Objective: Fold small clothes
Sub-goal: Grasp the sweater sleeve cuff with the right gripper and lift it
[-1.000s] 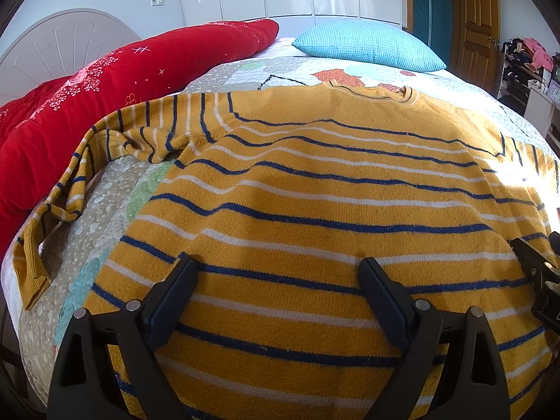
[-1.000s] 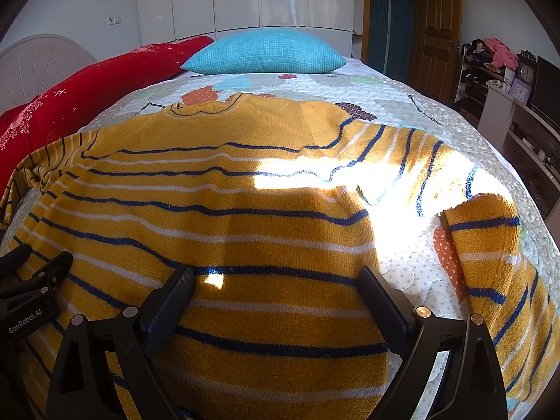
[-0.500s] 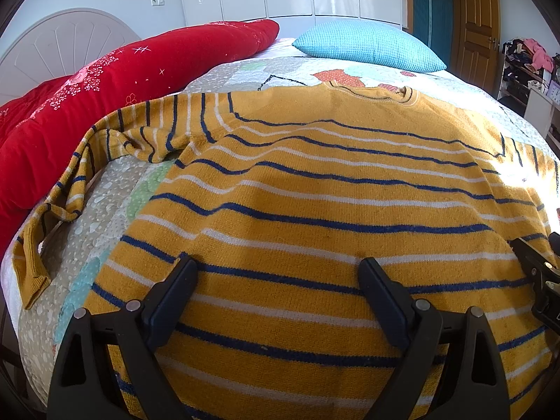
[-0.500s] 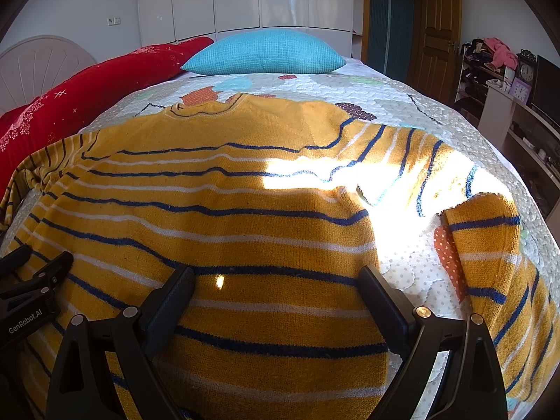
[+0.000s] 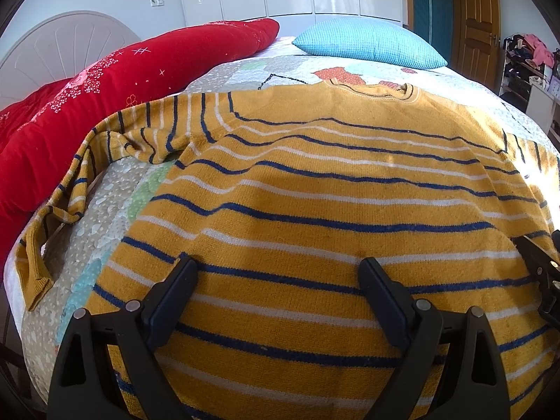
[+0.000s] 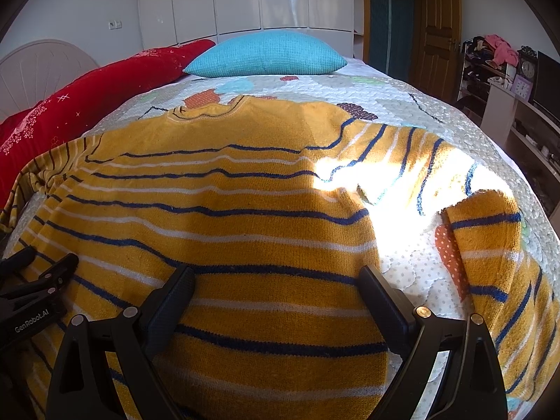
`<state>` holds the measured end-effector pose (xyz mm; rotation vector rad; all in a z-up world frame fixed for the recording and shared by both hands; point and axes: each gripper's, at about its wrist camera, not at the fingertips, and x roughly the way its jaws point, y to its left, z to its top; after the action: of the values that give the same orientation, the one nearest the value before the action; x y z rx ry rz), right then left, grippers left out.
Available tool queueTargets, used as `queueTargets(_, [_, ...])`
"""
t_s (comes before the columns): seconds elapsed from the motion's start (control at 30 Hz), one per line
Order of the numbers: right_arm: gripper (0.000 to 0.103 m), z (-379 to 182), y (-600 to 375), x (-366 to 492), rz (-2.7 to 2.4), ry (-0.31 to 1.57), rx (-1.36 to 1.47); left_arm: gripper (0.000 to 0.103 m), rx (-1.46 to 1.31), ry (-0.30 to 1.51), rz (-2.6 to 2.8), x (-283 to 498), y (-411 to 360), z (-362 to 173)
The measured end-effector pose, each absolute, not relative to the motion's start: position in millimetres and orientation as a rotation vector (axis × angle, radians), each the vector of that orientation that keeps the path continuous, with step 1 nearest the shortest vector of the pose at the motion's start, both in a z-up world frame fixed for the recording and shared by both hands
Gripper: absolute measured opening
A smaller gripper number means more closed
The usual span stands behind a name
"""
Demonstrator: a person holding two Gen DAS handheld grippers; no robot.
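- Sweater (image 5: 332, 217) fills the middle of both views: one mustard knit with navy and white stripes, spread flat on the quilted bedspread (image 5: 115, 210), neckline toward the top of the frame and hem toward the bottom edge.
- Left gripper (image 5: 276, 280) sits at the bottom centre of its view with its tongs spread wide above the lower body of the knit, holding nothing.
- Right gripper (image 6: 276, 280) sits bottom centre of its own view, also spread wide and empty, over the hem side nearest the bright sun patch.
- Judged from this layout, folding has not started, and the likely first move is bringing a sleeve in across the body.
- To do it well, pinch only the top layer near a cuff or side seam, lift it low, and lay it straight so the stripes stay aligned.
- Left sleeve (image 5: 70, 189) trails crumpled down the left edge of the frame; it probably needs straightening before folding.
- Right sleeve (image 6: 490, 245) bends back on itself at the right of the frame, partly washed out by glare.
- Count: one sweater, two sleeves, two grippers.
- Also one teal pillow (image 6: 266, 54) at upper centre and one red duvet (image 5: 105, 80) at upper left.
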<state>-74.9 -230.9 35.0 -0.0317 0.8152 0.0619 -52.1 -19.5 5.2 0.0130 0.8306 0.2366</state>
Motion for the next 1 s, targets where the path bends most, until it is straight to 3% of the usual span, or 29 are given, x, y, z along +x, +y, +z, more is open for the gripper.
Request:
queueTargets(0.13, [0.103,33.6,-230.4,-72.0,0.09,0.84,-0.025,0.094,0.015,0.853,0.233,-49.5,-17.9,5.8])
queueTargets(0.3, [0.098,42.5,-239.9,-71.0,0.151,0.892,0.015,0.092,-0.147,0.872,0.185,-68.4,-6.0,40.9])
queueTargets(0.6, [0.098,59.1,-332.7,-171.5,0.134,0.884,0.234,0.092,-0.085,0.759,0.133,-124.7,-19.9,93.9])
queueTargets(0.8, [0.098,45.1,-441.5,-229.3,-0.122,0.851,0.536,0.092,-0.13,0.819,0.07,-134.1,-30.8,82.9])
queueTargets(1.0, [0.099,36.1,-485.4,-210.4,-0.226,0.792,0.785,0.092,-0.13,0.811,0.041,-138.0,-44.5,93.1])
